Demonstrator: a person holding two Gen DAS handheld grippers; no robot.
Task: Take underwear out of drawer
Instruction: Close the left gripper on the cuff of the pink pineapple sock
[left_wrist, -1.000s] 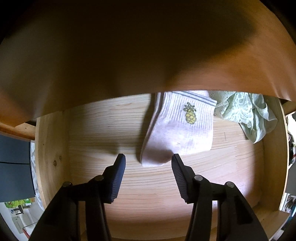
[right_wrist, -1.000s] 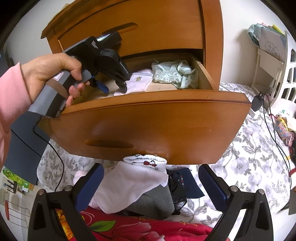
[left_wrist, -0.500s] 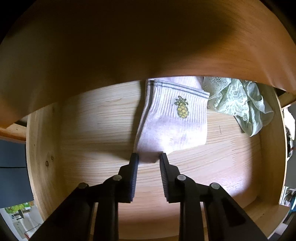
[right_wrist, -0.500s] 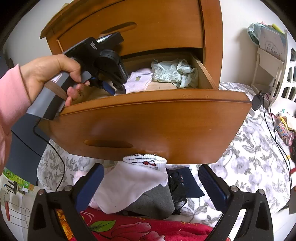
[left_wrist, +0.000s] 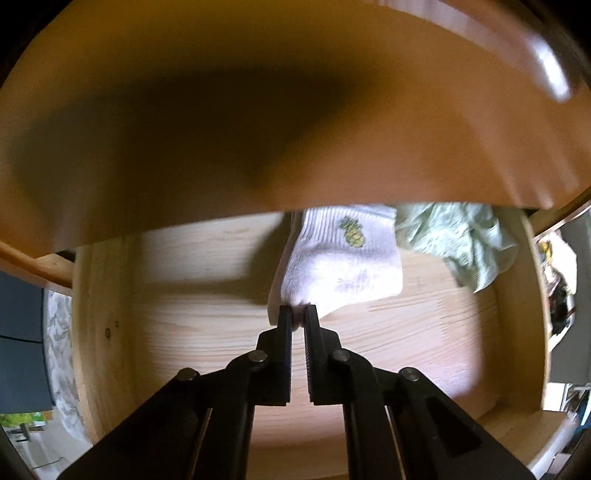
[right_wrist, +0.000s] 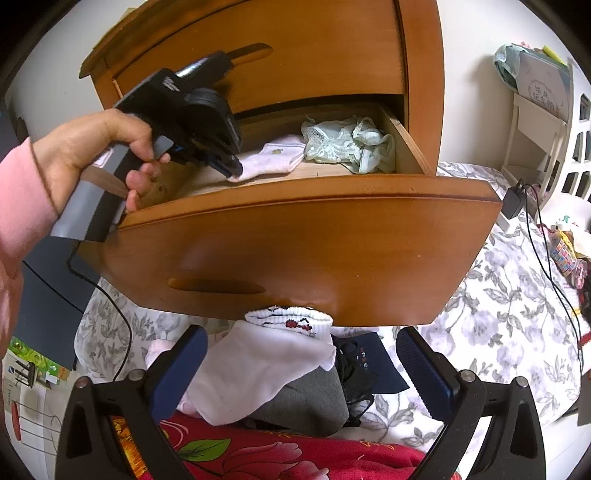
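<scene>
Standing out from the wooden dresser (right_wrist: 421, 55), the pulled-open drawer (right_wrist: 295, 251) fills the middle of the room view, its curved front hanging over the bed (right_wrist: 509, 314) with the grey leaf-print cover. On the bed under the drawer front lies a heap of clothes already out (right_wrist: 273, 369): a white sock on top, grey and dark pieces below, a red flowered cloth at 6 o'clock.

Inside the drawer, two things left. Pale green lace underwear (left_wrist: 458, 236) bunched in the corner at about 2 o'clock on the drawer floor. Just beside it, toward the centre, a pinkish-white pineapple sock (left_wrist: 343, 258), touching or nearly touching the lace; too blurred to say which.

Left gripper (left_wrist: 298, 314), held by a hand (right_wrist: 103, 155) in a pink sleeve, reaches in from 9 o'clock. Its jaws have just been closing and now stand pressed together on the near edge of the pineapple sock, a small fold of fabric pinched between the tips. Sock's near end looks raised off the wood.

Right gripper (right_wrist: 303, 373) hangs spread wide over the heap on the bed, nothing between its pads.

Step in hand, as I judge it: lifting the sock clear. Doing it well means keeping the pinch tight, since only a thin fold is caught, and rising high enough to clear the drawer front before swinging toward the heap. Watch that the lace does not drag along.
</scene>
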